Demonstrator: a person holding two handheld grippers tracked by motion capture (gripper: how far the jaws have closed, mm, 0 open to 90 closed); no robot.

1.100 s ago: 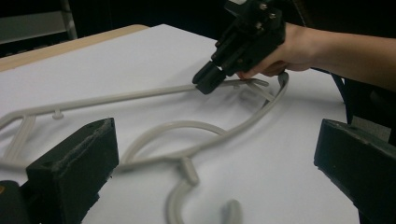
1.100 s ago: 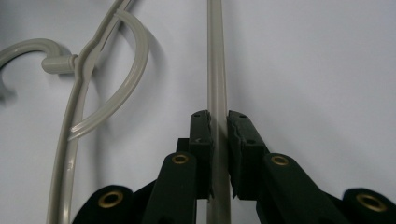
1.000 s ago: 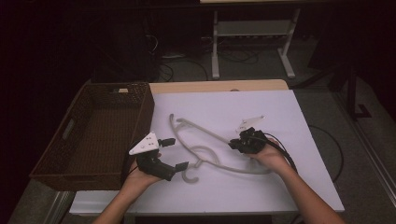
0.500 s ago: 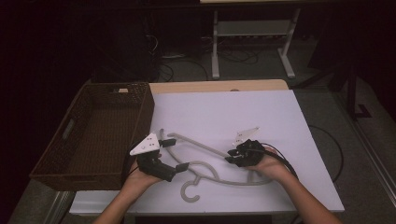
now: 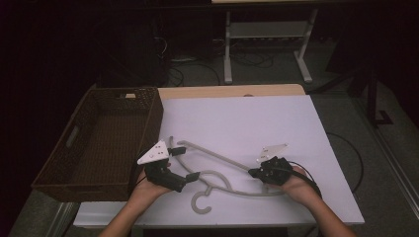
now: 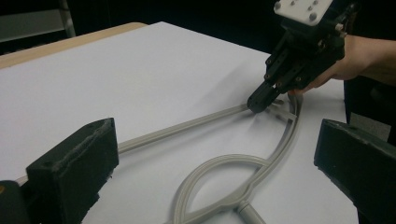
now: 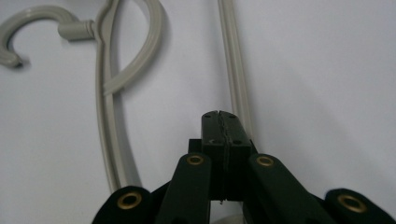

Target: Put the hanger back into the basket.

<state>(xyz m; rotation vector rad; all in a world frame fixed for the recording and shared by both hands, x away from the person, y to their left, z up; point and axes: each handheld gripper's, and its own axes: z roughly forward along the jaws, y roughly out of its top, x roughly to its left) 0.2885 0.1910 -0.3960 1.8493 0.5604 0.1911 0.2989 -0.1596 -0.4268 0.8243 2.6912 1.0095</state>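
On the surface (image 5: 276,123), the right hand-held gripper (image 5: 253,173) is pressed together beside the hanger (image 5: 217,157); the left hand-held gripper (image 5: 186,162) gapes apart over it.

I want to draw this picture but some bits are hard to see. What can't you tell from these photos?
- High view: whether the right gripper pinches the hanger or rests on it; too small.
- Right gripper view: the hanger bar passes behind the shut jaws, so the contact is hidden.
- High view: the basket floor is too dark to check.
- Left gripper view: the hanger's hook is cut off by the bottom edge.
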